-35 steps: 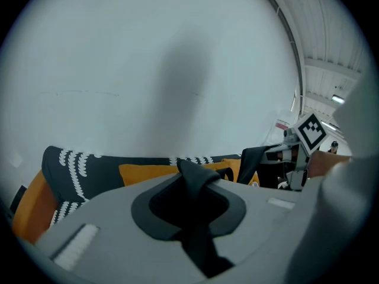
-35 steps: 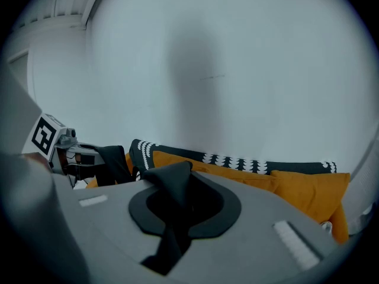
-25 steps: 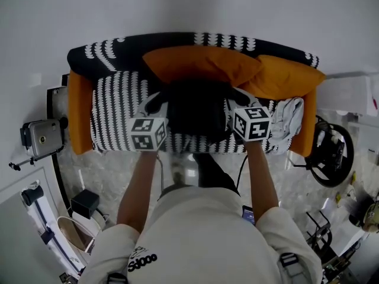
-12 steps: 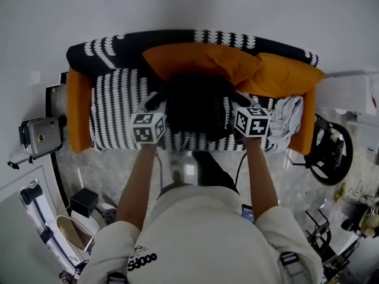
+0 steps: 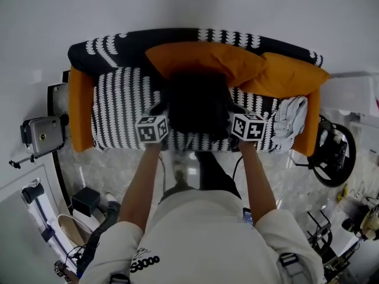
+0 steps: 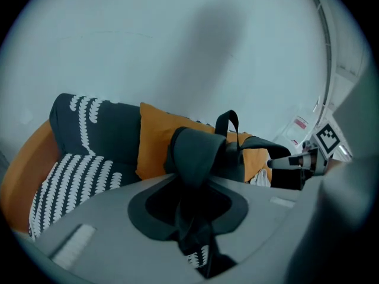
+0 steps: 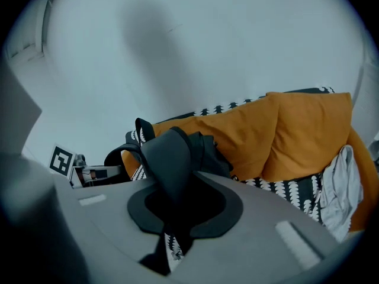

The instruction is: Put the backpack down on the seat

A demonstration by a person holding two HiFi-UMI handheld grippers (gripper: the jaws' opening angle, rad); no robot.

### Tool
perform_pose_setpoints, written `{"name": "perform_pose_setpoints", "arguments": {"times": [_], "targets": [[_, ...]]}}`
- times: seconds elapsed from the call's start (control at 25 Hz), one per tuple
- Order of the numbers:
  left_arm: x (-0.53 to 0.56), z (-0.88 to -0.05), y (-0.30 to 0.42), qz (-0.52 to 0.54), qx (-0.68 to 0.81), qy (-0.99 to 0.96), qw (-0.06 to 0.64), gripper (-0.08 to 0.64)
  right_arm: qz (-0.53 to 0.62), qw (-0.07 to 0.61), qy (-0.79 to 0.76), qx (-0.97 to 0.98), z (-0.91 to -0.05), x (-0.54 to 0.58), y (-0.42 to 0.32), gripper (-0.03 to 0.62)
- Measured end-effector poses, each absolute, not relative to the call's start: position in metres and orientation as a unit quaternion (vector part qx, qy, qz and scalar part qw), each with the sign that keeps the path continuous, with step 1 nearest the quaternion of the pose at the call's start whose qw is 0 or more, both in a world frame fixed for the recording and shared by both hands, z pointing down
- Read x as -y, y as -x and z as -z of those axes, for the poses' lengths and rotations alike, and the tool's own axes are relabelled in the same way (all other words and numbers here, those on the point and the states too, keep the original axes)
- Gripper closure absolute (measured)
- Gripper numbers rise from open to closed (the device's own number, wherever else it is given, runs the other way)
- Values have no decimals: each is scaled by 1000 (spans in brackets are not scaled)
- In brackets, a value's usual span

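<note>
A black backpack [image 5: 198, 108] sits at the middle of the sofa's black-and-white seat [image 5: 118, 108], its back against an orange cushion [image 5: 201, 61]. My left gripper [image 5: 162, 110] is at its left side, shut on a padded shoulder strap [image 6: 195, 155] that runs up through the jaws. At the right side, my right gripper [image 5: 234, 110] is shut on the other strap [image 7: 169, 158]. Both pairs of jaws have just been opening a little, each with its strap still between them. In the left gripper view [image 6: 192, 218] the right gripper shows beyond the bag. The pads themselves are hidden by the straps [image 7: 177, 212].
A second orange cushion [image 5: 290, 76] and a pale crumpled cloth [image 5: 288, 116] lie at the sofa's right end. A camera on a tripod [image 5: 41, 136] stands left of the sofa, a black ring-shaped device [image 5: 331, 152] to the right. A white wall runs behind.
Both grippers have come down and nearer the sofa's front edge with the backpack, which now sits lower on the seat. The person's arms have stretched forward.
</note>
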State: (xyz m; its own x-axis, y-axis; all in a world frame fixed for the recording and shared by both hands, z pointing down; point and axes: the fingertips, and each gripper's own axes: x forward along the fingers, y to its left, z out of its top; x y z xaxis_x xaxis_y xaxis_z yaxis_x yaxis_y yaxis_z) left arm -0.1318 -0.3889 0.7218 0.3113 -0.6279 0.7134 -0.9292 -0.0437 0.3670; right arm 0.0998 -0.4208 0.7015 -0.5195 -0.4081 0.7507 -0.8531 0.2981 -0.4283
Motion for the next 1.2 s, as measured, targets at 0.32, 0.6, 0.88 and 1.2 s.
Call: {"name": "perform_pose_setpoints", "arguments": {"times": [0.32,0.6,0.88,1.2], "targets": [[379,-759,132,-190,552,-677,447,488,-494,220,-385,748,-731,411,-76,538],[385,-790,136,-186,549,-666,470,486,-520,207,-379,737,-755,415,-62,531],[391,-818,132,-185,548,-654,487,466,-543,194,-382,722,-774,423,-54,529],[396,-835,126,-177,556,-642,497,407,-554,183,-368,724,-788,423,-43,491]]}}
